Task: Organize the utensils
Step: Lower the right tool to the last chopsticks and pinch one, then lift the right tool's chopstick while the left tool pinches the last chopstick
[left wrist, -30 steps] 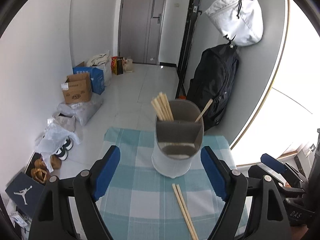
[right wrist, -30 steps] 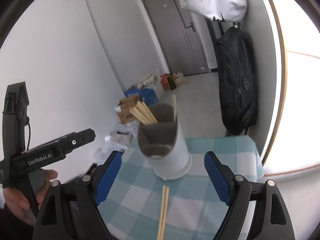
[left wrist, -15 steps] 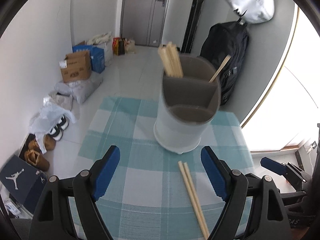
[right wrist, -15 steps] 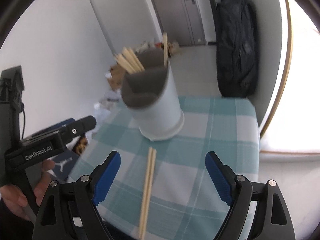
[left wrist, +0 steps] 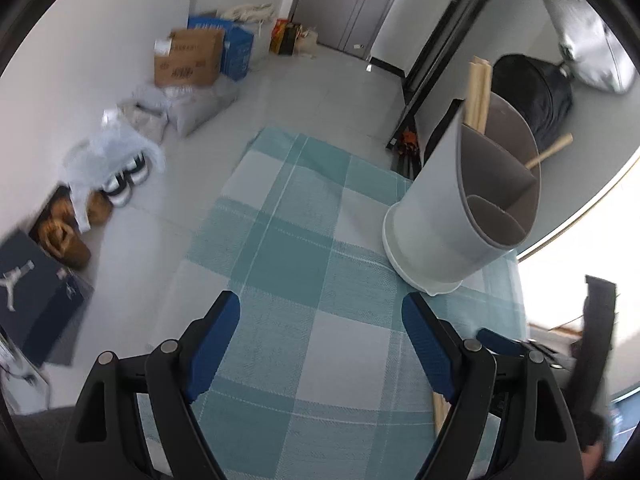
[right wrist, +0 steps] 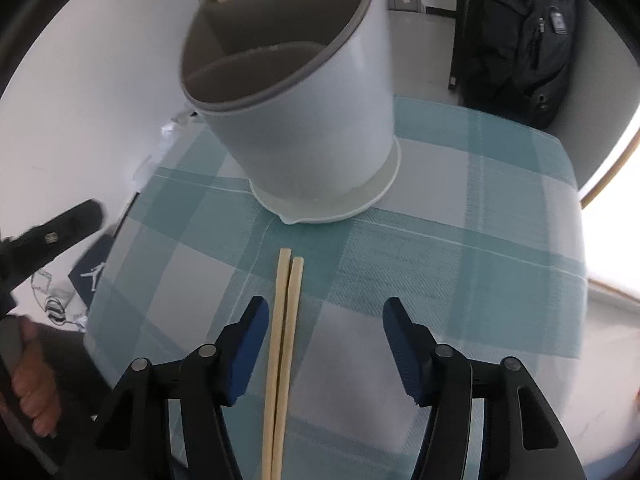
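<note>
1. Left wrist view: left gripper (left wrist: 320, 320) hangs over a teal checked tablecloth (left wrist: 292, 256), jaws spread wide with nothing between them. A grey utensil holder (left wrist: 460, 216) stands ahead to the right, with chopsticks (left wrist: 478, 88) upright in its far compartment.

2. Right wrist view: right gripper (right wrist: 322, 320) points down at a pair of chopsticks (right wrist: 285, 320) lying side by side on the cloth just before the holder's base. Its jaws have just been closing; the pair lies between them beside the left pad, not yet pinched.
</note>
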Demonstrator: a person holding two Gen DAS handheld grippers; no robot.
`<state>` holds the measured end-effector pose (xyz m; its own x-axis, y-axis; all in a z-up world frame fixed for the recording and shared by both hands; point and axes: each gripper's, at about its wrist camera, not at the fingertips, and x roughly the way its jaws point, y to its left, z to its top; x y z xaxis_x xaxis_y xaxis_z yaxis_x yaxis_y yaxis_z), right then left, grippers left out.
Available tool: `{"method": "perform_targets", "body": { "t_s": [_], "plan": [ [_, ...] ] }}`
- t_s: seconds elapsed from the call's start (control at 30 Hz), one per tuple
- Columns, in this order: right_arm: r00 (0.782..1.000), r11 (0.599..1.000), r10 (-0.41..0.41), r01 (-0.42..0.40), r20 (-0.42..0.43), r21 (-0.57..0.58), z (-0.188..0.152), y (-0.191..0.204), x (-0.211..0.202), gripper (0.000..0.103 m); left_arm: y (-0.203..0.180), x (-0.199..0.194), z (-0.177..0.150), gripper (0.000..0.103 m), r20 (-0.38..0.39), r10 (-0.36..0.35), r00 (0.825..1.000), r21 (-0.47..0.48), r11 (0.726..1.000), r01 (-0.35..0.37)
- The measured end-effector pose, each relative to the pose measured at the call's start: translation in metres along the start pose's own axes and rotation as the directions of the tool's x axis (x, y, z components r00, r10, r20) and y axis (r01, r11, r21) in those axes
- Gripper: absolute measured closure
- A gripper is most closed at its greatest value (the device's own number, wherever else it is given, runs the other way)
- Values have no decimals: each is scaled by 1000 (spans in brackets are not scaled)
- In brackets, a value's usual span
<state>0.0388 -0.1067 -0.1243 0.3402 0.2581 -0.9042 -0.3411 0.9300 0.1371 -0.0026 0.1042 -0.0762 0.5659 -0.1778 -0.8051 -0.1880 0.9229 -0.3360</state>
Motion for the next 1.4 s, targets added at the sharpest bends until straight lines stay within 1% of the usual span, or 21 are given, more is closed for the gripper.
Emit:
{"method": "perform_targets", "body": {
  "t_s": [0.03, 0.1, 0.17, 0.23, 0.37, 0.43, 0.57, 0.63, 0.7, 0.8, 0.87, 0.97, 1.1, 1.17, 1.27, 1.4],
  "plan": [
    [1000, 1000, -10, 10, -1, -8, 1, 1, 3, 48, 2, 0, 1, 23, 0, 2, 1000, -7, 1000, -2],
    [1000, 999, -28, 27, -13, -22, 3, 3, 8, 63, 4, -1, 3, 23, 16, 12, 1000, -6, 1000, -12],
    [999, 998, -46, 46, -8, -34, 4, 5, 11, 64, 5, -3, 4, 23, 26, 20, 999, -3, 1000, -20],
    [998, 997, -64, 64, -10, -52, 5, 8, 12, 65, 6, -2, 5, 23, 27, 14, 1000, -12, 1000, -14],
    [993, 988, -119, 117, -18, -103, 7, 17, 15, 67, 11, 0, 6, 23, 11, 13, 1000, -32, 999, -12],
    [991, 985, -131, 129, -17, -112, 8, 19, 15, 67, 14, 2, 6, 23, 2, 6, 1000, -45, 999, -6],
    [990, 982, -144, 141, -13, -129, 13, 23, 17, 67, 16, 1, 7, 23, 3, 8, 1000, -45, 999, -8],
    [990, 981, -143, 140, -10, -131, 13, 24, 18, 71, 17, 1, 7, 23, 2, 8, 1000, -45, 999, -8],
    [991, 981, -136, 134, -8, -140, 13, 26, 18, 81, 18, 2, 7, 23, -2, 10, 1000, -48, 999, -10],
    [992, 981, -126, 123, -8, -149, 16, 32, 21, 94, 19, 5, 6, 23, -12, 17, 1000, -44, 999, -17],
    [992, 982, -123, 121, -2, -145, 15, 32, 19, 97, 19, 6, 5, 23, -16, 24, 1000, -40, 999, -25],
    [994, 986, -106, 107, 12, -127, 12, 28, 12, 99, 20, 10, 4, 23, -27, 38, 999, -34, 999, -39],
    [994, 990, -88, 94, 68, -102, 8, 25, -8, 99, 18, 16, 0, 23, -55, 48, 997, -23, 998, -50],
    [991, 991, -83, 93, 103, -100, 5, 24, -18, 99, 15, 20, -2, 23, -74, 43, 996, -15, 999, -44],
    [985, 990, -76, 93, 155, -102, 2, 24, -34, 99, 5, 24, -7, 23, -90, 52, 995, 18, 999, -50],
    [980, 993, -55, 74, 192, -95, -2, 20, -46, 99, -7, 31, -13, 23, -110, 72, 991, 70, 995, -65]
  ]
}}
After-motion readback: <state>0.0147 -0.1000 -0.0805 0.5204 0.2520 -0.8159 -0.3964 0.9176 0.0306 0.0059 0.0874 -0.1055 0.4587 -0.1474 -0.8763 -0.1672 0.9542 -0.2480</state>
